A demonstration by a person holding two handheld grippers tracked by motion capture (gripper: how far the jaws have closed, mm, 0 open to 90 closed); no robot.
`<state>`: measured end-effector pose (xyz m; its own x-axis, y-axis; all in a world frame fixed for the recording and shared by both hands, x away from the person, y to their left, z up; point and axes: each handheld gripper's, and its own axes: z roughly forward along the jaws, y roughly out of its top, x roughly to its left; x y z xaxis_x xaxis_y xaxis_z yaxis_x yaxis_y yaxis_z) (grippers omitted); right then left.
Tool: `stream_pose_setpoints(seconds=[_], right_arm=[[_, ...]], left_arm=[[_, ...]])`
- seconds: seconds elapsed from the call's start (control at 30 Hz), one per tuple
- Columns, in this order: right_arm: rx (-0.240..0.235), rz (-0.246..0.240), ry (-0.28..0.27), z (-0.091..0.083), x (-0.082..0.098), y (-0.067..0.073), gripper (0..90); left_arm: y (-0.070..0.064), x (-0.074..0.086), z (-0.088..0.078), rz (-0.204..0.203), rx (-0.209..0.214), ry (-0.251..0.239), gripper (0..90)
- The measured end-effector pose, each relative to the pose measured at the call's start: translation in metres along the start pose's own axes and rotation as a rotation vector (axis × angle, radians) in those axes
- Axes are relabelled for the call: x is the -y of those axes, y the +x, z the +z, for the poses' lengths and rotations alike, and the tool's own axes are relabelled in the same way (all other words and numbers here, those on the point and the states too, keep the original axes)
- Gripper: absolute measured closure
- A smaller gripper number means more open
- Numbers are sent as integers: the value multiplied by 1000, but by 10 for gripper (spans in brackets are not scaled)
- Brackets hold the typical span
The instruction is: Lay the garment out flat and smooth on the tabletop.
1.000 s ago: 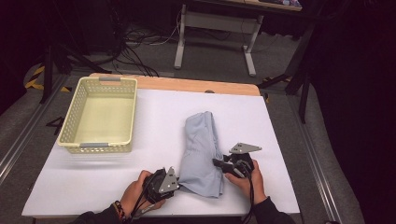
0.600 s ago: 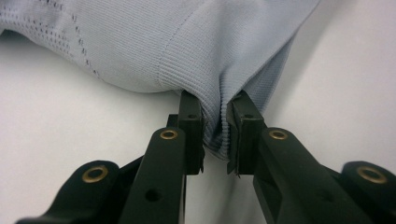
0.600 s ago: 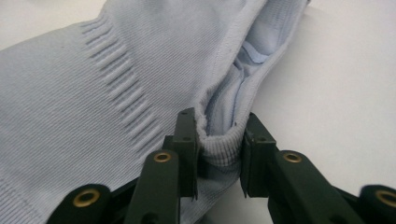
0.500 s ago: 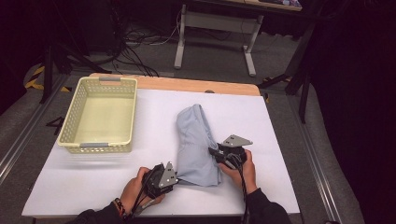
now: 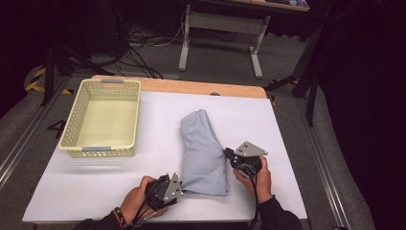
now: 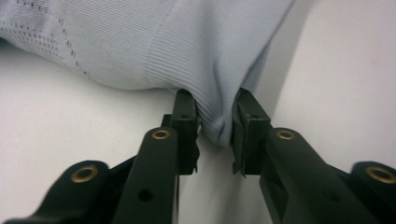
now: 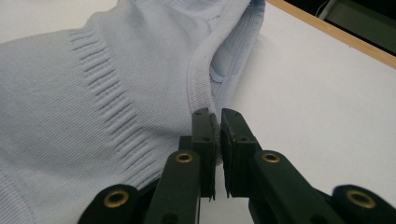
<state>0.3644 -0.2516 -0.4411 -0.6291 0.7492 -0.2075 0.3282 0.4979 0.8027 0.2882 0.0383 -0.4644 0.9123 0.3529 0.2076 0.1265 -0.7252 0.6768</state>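
Observation:
A pale blue knit garment [image 5: 203,148] lies folded lengthwise in the middle of the white table [image 5: 287,129]. My left gripper [image 5: 182,188] is at its near left corner. In the left gripper view its jaws [image 6: 215,95] hold a bunched fold of the garment [image 6: 187,46] and have just been opening slightly; the cloth still fills the gap. My right gripper [image 5: 225,153] is at the garment's right edge. Its jaws [image 7: 216,114] have just been closing and now pinch the ribbed hem of the garment [image 7: 93,93].
A cream plastic basket [image 5: 100,149] stands at the table's left, with nothing in it. The table's wooden far edge [image 5: 191,87] lies beyond the garment. Desk legs and cables are on the floor behind.
The right hand shifted a little toward the garment's right edge and its jaws closed on the hem. The garment drew narrower and its far end slid slightly away. The left hand barely moved.

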Motion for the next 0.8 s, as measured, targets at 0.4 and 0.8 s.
stream_pose_setpoints(seconds=[0.4,0.8], right_arm=[[-11,5,17,3,3,-1,849],[-19,4,59,14,8,2,867]], left_arm=[[9,0,-38,-59,-2,-90,898],[20,-30,18,-57,79,-126,899]])
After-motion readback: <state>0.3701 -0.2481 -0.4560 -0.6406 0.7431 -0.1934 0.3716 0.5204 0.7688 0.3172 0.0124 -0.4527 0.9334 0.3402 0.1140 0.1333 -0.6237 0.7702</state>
